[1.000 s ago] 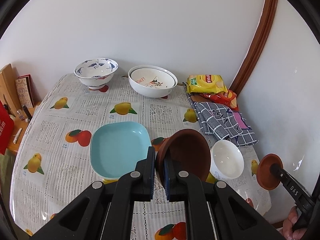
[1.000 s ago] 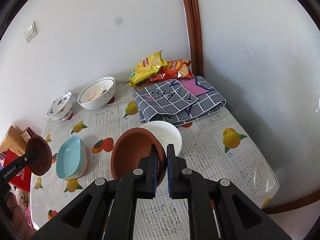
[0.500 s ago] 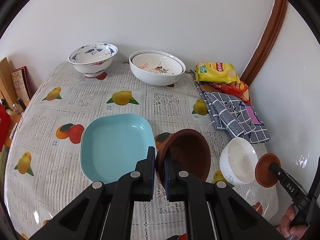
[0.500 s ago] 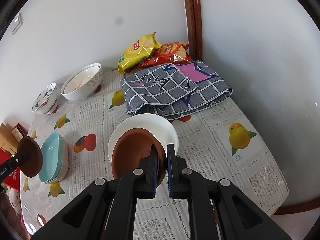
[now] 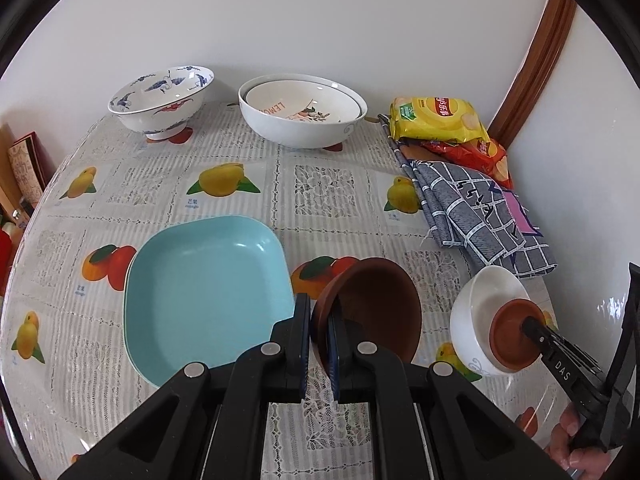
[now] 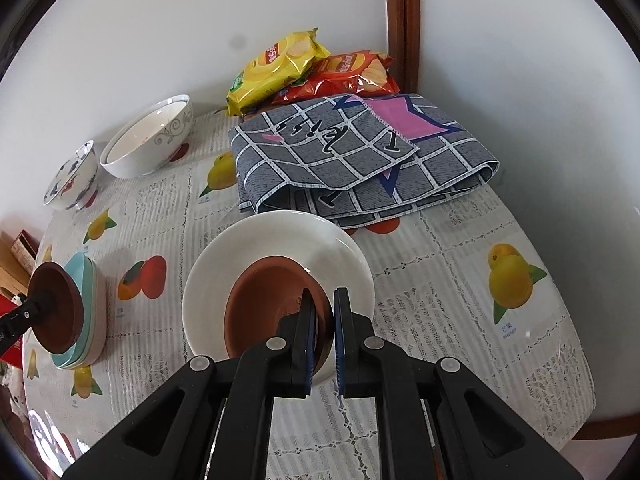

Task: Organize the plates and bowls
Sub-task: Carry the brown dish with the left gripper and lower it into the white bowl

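Far left on the worktop (image 5: pixel 320 184) sit the patterned bowls. The left gripper (image 5: pixel 319 344) is clenched on a brown bowl's (image 5: pixel 372 304) rim, tilted just right of the blue plate stack (image 5: pixel 200 296). At right, the right gripper (image 6: pixel 322 336) grasps a second brown bowl (image 6: pixel 272 304), already low inside the white bowl (image 6: pixel 280 240), probably near release.

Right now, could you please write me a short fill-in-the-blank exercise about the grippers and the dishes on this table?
1. Each gripper is shut on the rim of a ____ bowl.
2. The right gripper holds its bowl inside the ____ bowl.
3. The left gripper holds its bowl beside the ____ plate.
4. The two chip bags lie behind the folded ____.

Missing words: brown; white; blue; cloth
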The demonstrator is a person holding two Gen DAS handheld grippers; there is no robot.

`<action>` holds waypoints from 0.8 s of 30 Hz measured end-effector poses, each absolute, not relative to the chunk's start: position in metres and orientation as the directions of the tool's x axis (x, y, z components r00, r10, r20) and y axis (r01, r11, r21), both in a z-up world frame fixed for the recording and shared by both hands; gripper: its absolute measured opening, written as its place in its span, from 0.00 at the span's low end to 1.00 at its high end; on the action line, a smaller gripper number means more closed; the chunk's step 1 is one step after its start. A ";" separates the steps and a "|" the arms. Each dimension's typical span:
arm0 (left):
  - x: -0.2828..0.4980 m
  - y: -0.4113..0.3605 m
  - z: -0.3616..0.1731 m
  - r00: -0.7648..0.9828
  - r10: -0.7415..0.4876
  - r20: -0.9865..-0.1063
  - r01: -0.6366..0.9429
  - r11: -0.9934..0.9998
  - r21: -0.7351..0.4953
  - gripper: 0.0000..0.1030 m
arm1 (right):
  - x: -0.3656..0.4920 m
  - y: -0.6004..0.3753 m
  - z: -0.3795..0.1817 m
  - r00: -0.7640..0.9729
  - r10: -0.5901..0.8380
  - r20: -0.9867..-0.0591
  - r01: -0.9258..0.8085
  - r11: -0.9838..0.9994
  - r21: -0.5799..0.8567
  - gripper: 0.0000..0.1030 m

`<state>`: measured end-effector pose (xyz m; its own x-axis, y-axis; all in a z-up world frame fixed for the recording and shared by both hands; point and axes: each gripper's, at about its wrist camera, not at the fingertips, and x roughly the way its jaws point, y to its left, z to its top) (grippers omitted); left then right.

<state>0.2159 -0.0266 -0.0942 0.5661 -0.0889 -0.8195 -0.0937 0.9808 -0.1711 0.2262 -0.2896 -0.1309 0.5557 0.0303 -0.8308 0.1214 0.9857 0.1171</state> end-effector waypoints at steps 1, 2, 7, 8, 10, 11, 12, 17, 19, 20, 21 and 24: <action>0.218 -0.028 -0.095 0.564 -0.092 -0.821 -0.090 0.981 -0.171 0.08 | 0.228 -0.289 -0.133 0.552 0.029 -0.834 0.120 0.986 0.113 0.08; 0.219 -0.031 -0.096 0.563 -0.093 -0.821 -0.084 0.982 -0.169 0.08 | 0.231 -0.288 -0.136 0.545 0.028 -0.838 0.119 0.987 0.110 0.08; 0.224 -0.038 -0.101 0.557 -0.100 -0.824 -0.064 0.985 -0.163 0.08 | 0.240 -0.282 -0.146 0.528 0.023 -0.849 0.104 0.990 0.091 0.08; 0.225 -0.039 -0.103 0.555 -0.101 -0.826 -0.063 0.985 -0.162 0.08 | 0.242 -0.281 -0.149 0.524 0.018 -0.852 0.102 0.991 0.084 0.09; 0.227 -0.040 -0.105 0.552 -0.104 -0.827 -0.061 0.985 -0.164 0.08 | 0.245 -0.280 -0.152 0.518 0.023 -0.855 0.094 0.992 0.083 0.09; 0.228 -0.040 -0.106 0.551 -0.105 -0.828 -0.060 0.984 -0.165 0.08 | 0.246 -0.278 -0.153 0.516 0.027 -0.856 0.089 0.992 0.085 0.09; 0.229 -0.040 -0.106 0.550 -0.106 -0.829 -0.059 0.984 -0.165 0.08 | 0.246 -0.278 -0.154 0.515 0.029 -0.857 0.085 0.993 0.084 0.09; 0.232 -0.042 -0.109 0.545 -0.112 -0.831 -0.053 0.984 -0.167 0.08 | 0.250 -0.273 -0.160 0.509 0.019 -0.860 0.076 0.995 0.066 0.08; 0.233 -0.043 -0.110 0.543 -0.115 -0.832 -0.049 0.984 -0.169 0.08 | 0.252 -0.274 -0.160 0.508 0.016 -0.861 0.078 0.995 0.064 0.08; 0.234 -0.043 -0.111 0.542 -0.117 -0.832 -0.048 0.984 -0.169 0.08 | 0.253 -0.274 -0.161 0.505 0.011 -0.863 0.079 0.995 0.058 0.08; 0.234 -0.043 -0.111 0.541 -0.118 -0.832 -0.047 0.984 -0.170 0.08 | 0.254 -0.273 -0.163 0.500 -0.003 -0.866 0.077 0.996 0.040 0.08; 0.235 -0.043 -0.112 0.540 -0.122 -0.833 -0.044 0.984 -0.172 0.08 | 0.257 -0.269 -0.166 0.490 -0.040 -0.871 0.067 0.998 -0.009 0.08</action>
